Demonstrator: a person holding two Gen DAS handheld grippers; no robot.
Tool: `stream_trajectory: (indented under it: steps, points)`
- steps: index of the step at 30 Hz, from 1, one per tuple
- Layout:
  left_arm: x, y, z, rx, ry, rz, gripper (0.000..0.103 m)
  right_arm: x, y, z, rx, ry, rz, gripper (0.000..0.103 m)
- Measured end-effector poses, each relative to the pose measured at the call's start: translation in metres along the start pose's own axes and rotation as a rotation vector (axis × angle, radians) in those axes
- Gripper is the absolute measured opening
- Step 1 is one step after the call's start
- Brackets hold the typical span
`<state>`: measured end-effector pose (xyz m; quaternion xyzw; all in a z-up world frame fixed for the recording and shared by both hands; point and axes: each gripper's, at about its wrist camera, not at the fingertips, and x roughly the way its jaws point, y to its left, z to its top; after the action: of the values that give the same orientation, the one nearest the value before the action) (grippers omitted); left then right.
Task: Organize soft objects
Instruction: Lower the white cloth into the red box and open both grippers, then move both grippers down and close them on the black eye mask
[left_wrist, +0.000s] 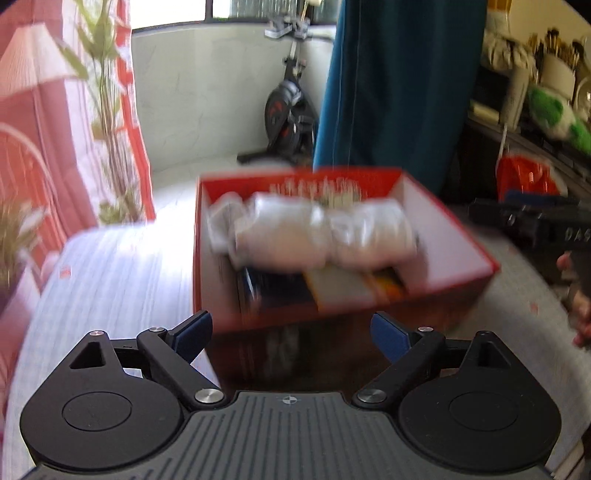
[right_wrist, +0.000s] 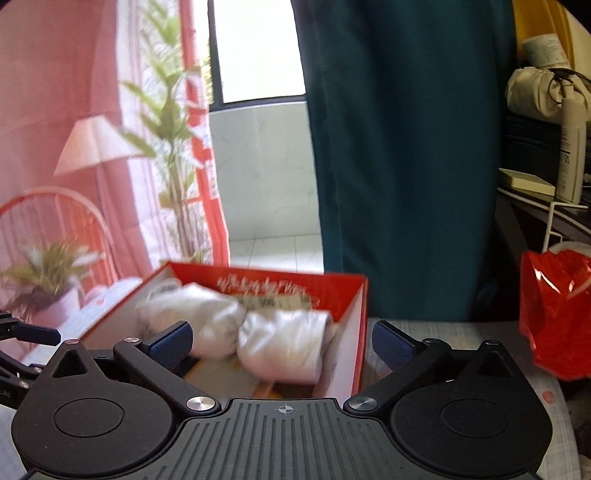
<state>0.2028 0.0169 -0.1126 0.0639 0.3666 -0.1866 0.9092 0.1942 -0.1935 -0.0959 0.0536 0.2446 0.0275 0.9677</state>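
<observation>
A white rolled cloth bundle (left_wrist: 317, 232) lies across the inside of a red cardboard box (left_wrist: 476, 273) that stands on the striped bed cover. The same white bundle (right_wrist: 258, 332) shows in the right wrist view, in the red box (right_wrist: 354, 332). My left gripper (left_wrist: 291, 332) is open, short of the box's near wall, with nothing between its blue pads. My right gripper (right_wrist: 282, 343) is open too, with the bundle beyond its fingers and apart from them. Flat printed items lie under the bundle. The pictures are blurred.
A striped bed cover (left_wrist: 110, 266) carries the box. A red plastic bag (right_wrist: 557, 314) sits to the right. A teal curtain (right_wrist: 399, 147) hangs behind. Further off are a pink curtain (left_wrist: 55, 129), a plant (right_wrist: 173, 140), an exercise bike (left_wrist: 291, 110) and a cluttered shelf (left_wrist: 535, 92).
</observation>
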Motion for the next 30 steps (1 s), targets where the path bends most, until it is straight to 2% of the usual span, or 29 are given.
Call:
stream_trajectory:
  steps: [7, 16, 23, 27, 28, 30]
  points:
    - [-0.01, -0.01, -0.064, -0.073, 0.062, -0.07, 0.093, -0.028, 0.019, -0.059, -0.019, 0.096, 0.103, 0.102]
    - [-0.037, -0.016, -0.12, -0.094, 0.111, -0.086, 0.093, -0.043, 0.067, -0.129, -0.059, 0.208, 0.264, 0.097]
    - [-0.038, -0.018, -0.163, -0.127, 0.194, -0.108, 0.092, -0.044, 0.09, -0.156, -0.154, 0.26, 0.271, 0.092]
    - [-0.033, -0.021, -0.177, -0.124, 0.223, -0.112, 0.091, -0.043, 0.089, -0.167, -0.115, 0.278, 0.251, 0.085]
    - [-0.032, -0.022, -0.179, -0.111, 0.225, -0.106, 0.089, -0.042, 0.087, -0.169, -0.1, 0.283, 0.251, 0.083]
    - [-0.029, -0.022, -0.179, -0.101, 0.225, -0.091, 0.077, -0.042, 0.085, -0.171, -0.075, 0.288, 0.251, 0.079]
